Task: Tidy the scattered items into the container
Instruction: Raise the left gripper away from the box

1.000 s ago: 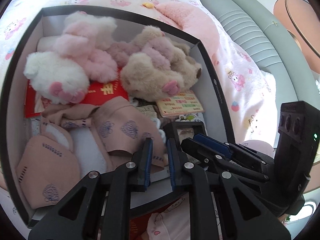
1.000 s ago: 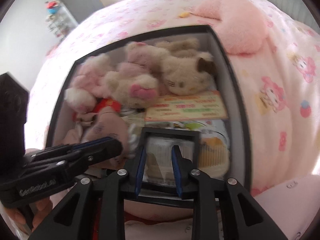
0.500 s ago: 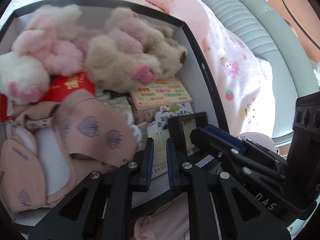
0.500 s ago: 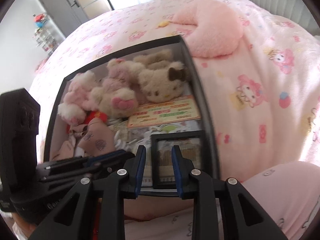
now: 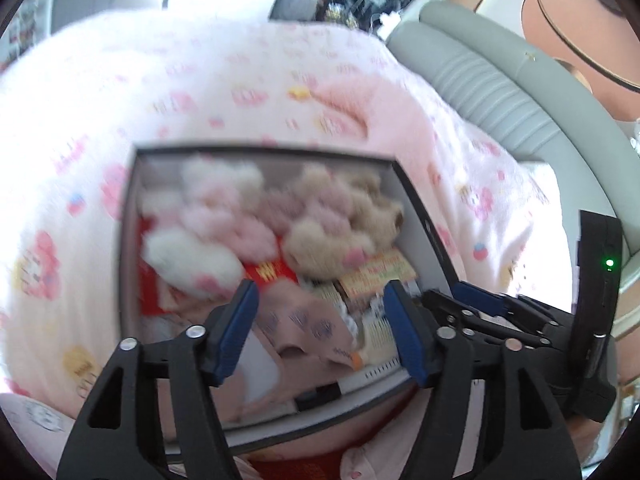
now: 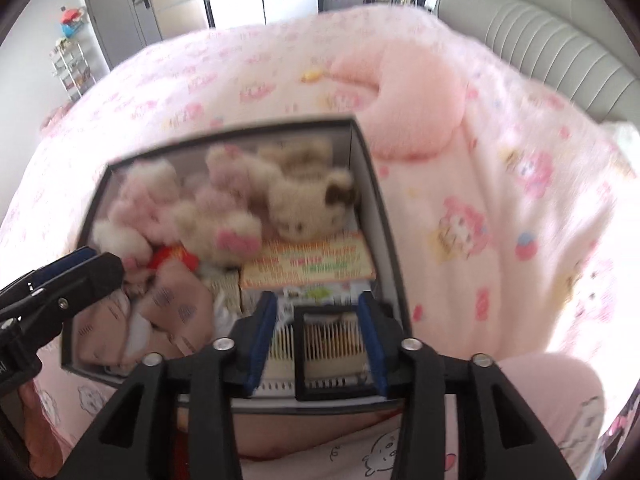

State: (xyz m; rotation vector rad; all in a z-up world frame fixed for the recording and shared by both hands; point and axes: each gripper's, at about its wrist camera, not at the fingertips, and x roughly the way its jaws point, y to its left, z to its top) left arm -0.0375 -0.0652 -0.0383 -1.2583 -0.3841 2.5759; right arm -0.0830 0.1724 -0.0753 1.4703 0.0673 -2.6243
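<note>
I see a bed (image 6: 500,208) covered with a pink blanket printed with cartoon figures, and a fluffy pink pillow (image 6: 416,104) lies on it at about 1 o'clock from the box. A grey padded headboard (image 6: 552,40) stands at the right side, and far behind there are a grey cabinet (image 6: 116,12) and a white shelf rack (image 6: 72,68).

The box (image 6: 384,216), dark-rimmed with white inner walls, rests on the bed. In the right wrist view its long axis runs from 6 o'clock to 12 o'clock. Inside it, plush toys (image 6: 224,204) fill the 12 o'clock end, a printed card (image 6: 308,264) lies across the middle, and pink face masks (image 6: 168,312) lie at 8 o'clock. A small black frame (image 6: 336,356) lies flat in the near right corner.

My left claw (image 5: 320,332) is opening wide above the masks, with nothing gripped. My right claw (image 6: 320,340) is also opening; the frame is seen between its fingers, but they do not press it.
</note>
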